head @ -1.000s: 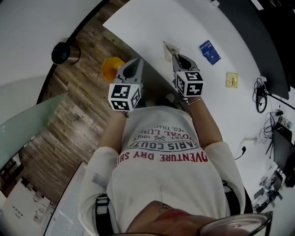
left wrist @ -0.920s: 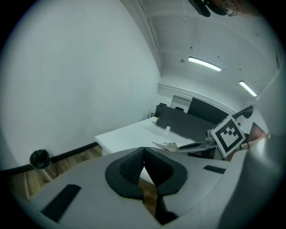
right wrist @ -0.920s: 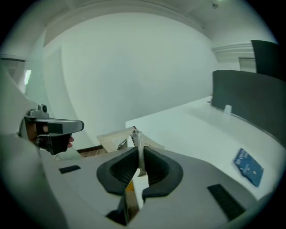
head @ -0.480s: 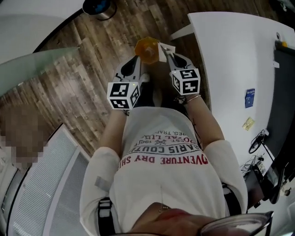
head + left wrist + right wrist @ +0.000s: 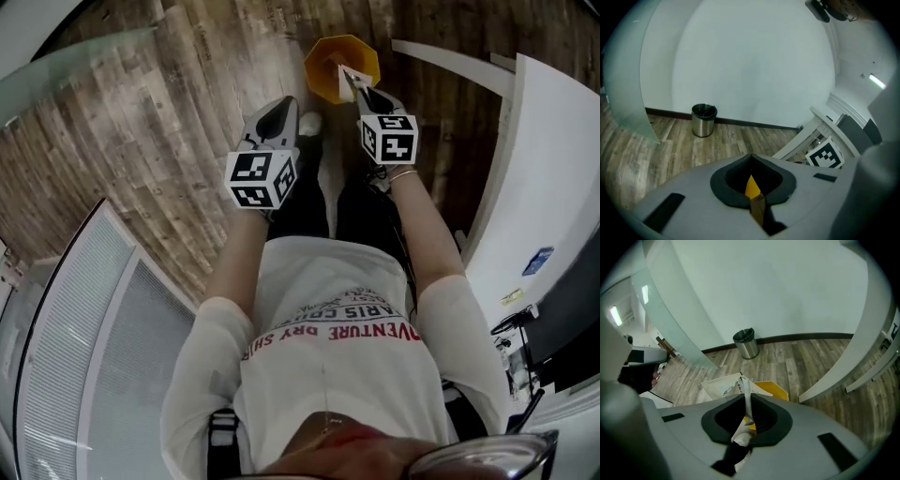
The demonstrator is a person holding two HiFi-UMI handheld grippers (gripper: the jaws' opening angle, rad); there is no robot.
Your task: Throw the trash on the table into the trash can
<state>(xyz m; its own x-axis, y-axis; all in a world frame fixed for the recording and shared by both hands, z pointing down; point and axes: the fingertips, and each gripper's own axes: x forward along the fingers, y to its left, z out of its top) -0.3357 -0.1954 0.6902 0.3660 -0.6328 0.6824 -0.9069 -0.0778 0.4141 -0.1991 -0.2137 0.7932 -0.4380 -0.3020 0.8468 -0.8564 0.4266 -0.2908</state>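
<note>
Wood floor (image 5: 169,141) fills most of the head view. White table (image 5: 553,169) runs down the right edge, well apart from both grippers. The person's white printed shirt (image 5: 328,375) takes the lower centre.

Yellow trash can (image 5: 330,58) sits on the floor at top centre, open side up. The right gripper view shows it just past the jaws (image 5: 774,390).

A steel bin (image 5: 704,120) stands by the far wall, left of centre in the left gripper view and upper centre in the right gripper view (image 5: 746,343).

Left gripper (image 5: 284,105): jaws closed together, nothing pinched. Only a sliver of yellow shows through the gap at the tips (image 5: 751,159). It sits left of the can, over bare floor.

Right gripper (image 5: 364,90): jaws clamped narrow on a white crumpled wrapper (image 5: 348,79). The wrapper sticks up out of the tips (image 5: 740,383) and in the head view overlaps the can's near rim.

A small blue item (image 5: 538,260) and a small yellow item (image 5: 511,296) lie on the table at mid right.
</note>
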